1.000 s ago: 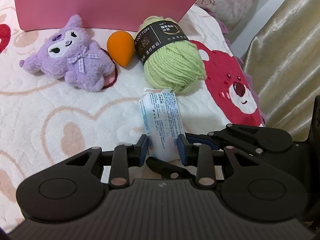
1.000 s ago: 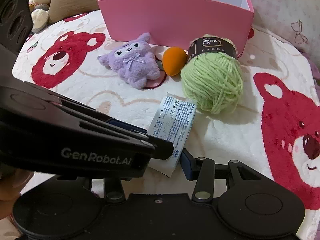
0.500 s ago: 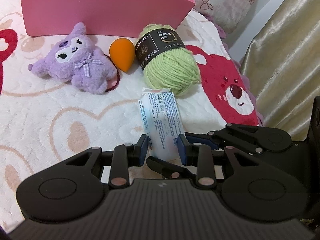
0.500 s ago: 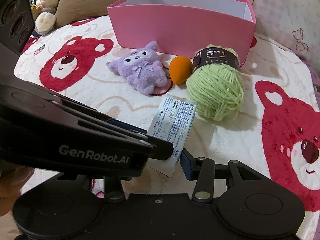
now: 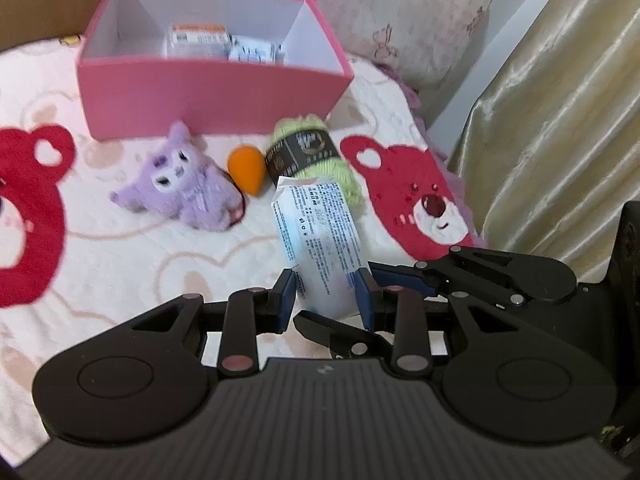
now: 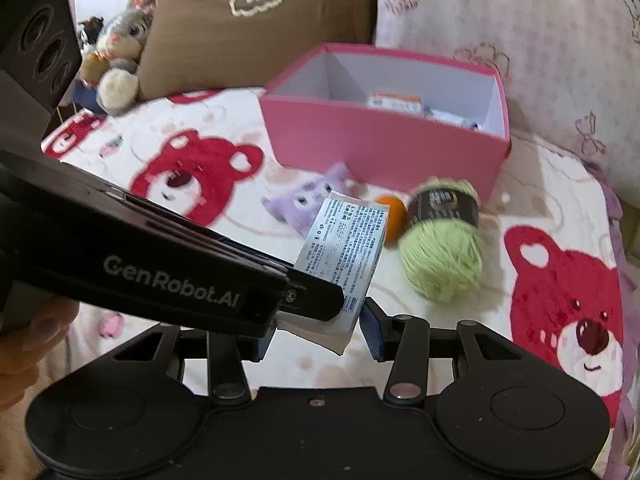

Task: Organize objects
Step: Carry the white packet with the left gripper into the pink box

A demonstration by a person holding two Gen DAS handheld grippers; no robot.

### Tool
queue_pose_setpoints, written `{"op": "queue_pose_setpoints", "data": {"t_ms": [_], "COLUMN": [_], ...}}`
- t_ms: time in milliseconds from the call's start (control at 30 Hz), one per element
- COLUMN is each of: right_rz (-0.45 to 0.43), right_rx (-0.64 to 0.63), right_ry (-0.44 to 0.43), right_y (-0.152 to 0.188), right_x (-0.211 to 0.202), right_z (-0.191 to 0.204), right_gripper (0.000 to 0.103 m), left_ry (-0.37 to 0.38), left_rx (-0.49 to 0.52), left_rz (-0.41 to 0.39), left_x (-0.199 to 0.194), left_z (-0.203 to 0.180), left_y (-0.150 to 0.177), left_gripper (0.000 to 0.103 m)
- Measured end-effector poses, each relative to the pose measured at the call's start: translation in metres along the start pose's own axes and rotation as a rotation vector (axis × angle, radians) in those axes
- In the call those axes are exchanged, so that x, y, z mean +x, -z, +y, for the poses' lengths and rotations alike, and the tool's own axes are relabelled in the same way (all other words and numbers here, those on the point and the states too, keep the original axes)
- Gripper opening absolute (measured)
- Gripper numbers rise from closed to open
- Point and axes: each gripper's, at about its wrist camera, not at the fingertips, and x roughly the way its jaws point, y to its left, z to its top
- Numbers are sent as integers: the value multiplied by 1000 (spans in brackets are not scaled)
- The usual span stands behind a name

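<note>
A white packet with blue print (image 5: 320, 228) hangs above the bear blanket, tilted up toward the box. My left gripper (image 5: 326, 292) is shut on its lower end. My right gripper (image 6: 316, 334) also clamps that end; its fingers (image 5: 404, 280) reach in from the right. In the right wrist view the left gripper (image 6: 328, 304) crosses in front of the packet (image 6: 348, 240). Beyond it lie a purple plush (image 5: 180, 184), an orange egg-shaped sponge (image 5: 246, 170) and a green yarn ball (image 5: 312, 156). The open pink box (image 5: 208, 104) behind them holds a few packets (image 5: 200, 38).
A gold curtain (image 5: 560, 120) hangs along the bed's right edge. A brown cushion (image 6: 256, 20), a grey rabbit plush (image 6: 120, 48) and a pink floral pillow (image 6: 520, 20) stand behind the pink box (image 6: 376, 140). A hand (image 6: 28, 340) shows at lower left.
Both grippers have risen together with the packet, lifting it off the blanket. The toys look smaller and the inside of the pink box has come into view.
</note>
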Motion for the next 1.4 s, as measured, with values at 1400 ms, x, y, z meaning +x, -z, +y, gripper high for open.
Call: {"op": "queue_pose_setpoints", "data": {"t_ms": [1400], "right_rz": [135], "right_rx": [158], "right_ry": [-122], "right_y": [-202], "right_x": [177], "right_z": [-72], "right_gripper": [49], "left_ry": [-193], "left_rx": [-228], "left_rz": [-4], "left_x": [78], "left_z": [113], "left_y": [-218], "left_gripper": [30]}}
